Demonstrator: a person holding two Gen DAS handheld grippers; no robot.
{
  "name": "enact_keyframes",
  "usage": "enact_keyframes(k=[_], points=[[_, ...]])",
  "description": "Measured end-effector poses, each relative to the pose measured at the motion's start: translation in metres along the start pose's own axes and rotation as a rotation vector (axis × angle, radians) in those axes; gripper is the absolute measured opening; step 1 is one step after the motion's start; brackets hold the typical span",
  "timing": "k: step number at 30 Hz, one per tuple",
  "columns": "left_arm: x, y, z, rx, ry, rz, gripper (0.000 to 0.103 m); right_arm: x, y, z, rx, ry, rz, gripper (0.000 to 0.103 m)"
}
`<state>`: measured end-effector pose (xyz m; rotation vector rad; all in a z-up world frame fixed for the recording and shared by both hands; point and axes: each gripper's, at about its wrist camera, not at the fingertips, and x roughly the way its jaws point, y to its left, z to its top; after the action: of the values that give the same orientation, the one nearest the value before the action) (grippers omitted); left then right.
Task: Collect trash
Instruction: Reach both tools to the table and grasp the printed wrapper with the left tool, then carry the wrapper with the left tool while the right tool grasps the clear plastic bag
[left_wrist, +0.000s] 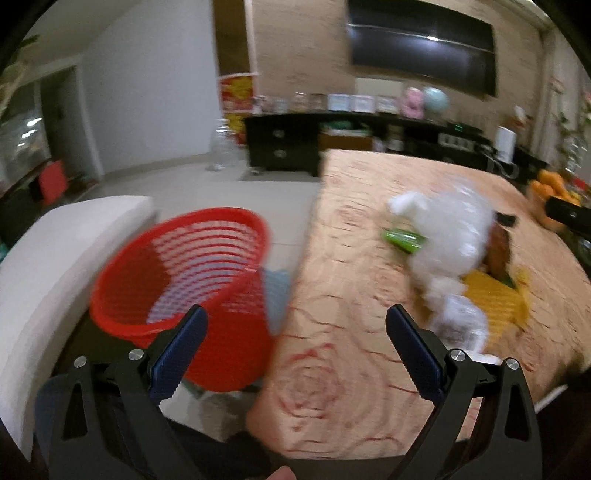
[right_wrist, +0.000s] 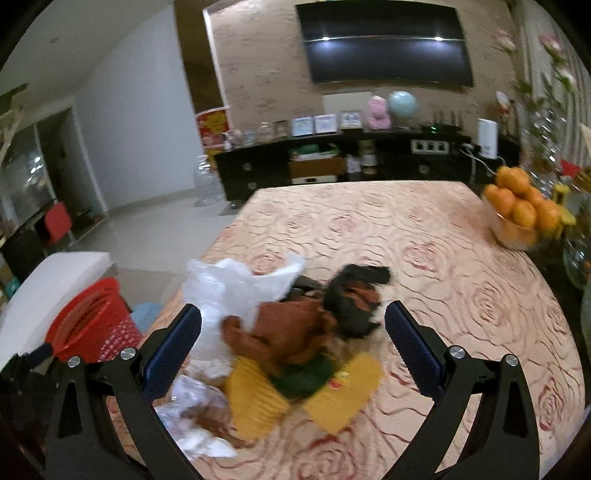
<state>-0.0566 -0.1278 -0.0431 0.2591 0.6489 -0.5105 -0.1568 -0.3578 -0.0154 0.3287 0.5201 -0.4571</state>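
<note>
On the rose-patterned tablecloth a trash heap sprawls toward the red basket beside the table; print blurred. Left gripper and right gripper gape, empty.

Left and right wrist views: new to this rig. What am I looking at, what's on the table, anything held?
No robot arm: a person carries two handheld grippers, each with a fisheye camera looking along its fingers. The left gripper is open, holding nothing, between the red basket beside the table and the table. The right gripper is open and empty, facing a trash pile: white plastic bag, brown wrapper, black wrapper, yellow packet. The bowl of oranges stands apart at the right edge. Both pictures are motion-blurred.
</note>
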Motion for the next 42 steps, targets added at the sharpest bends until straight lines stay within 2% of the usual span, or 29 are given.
enact_keyframes(k=[7, 10, 14, 17, 20, 25, 27, 34, 42], points=[[0.003, -0.052, 0.009, 0.083, 0.004, -0.194, 0.093, 0.000, -0.024, -0.006, 0.050, 0.010, -0.036, 0.096], [0.011, -0.076, 0.007, 0.123, 0.041, -0.265, 0.093, 0.001, -0.028, -0.006, 0.062, 0.012, -0.034, 0.097], [0.039, -0.098, 0.003, 0.176, 0.114, -0.259, 0.093, 0.001, -0.029, -0.007, 0.069, 0.015, -0.031, 0.096], [0.053, -0.101, 0.001, 0.172, 0.148, -0.254, 0.092, 0.002, -0.031, -0.007, 0.078, 0.024, -0.031, 0.097], [0.062, -0.101, -0.003, 0.171, 0.175, -0.263, 0.079, 0.003, -0.034, -0.009, 0.086, 0.034, -0.034, 0.096], [0.073, -0.095, -0.007, 0.147, 0.215, -0.296, 0.042, 0.009, -0.037, -0.011, 0.100, 0.057, -0.036, 0.096], [0.076, -0.090, -0.007, 0.134, 0.225, -0.312, 0.031, 0.012, -0.037, -0.013, 0.105, 0.070, -0.035, 0.096], [0.072, -0.069, -0.001, 0.065, 0.182, -0.335, 0.028, 0.023, -0.038, -0.017, 0.114, 0.110, -0.036, 0.096], [0.048, -0.033, 0.017, 0.013, 0.056, -0.260, 0.028, 0.036, -0.040, -0.024, 0.143, 0.147, -0.031, 0.096]])
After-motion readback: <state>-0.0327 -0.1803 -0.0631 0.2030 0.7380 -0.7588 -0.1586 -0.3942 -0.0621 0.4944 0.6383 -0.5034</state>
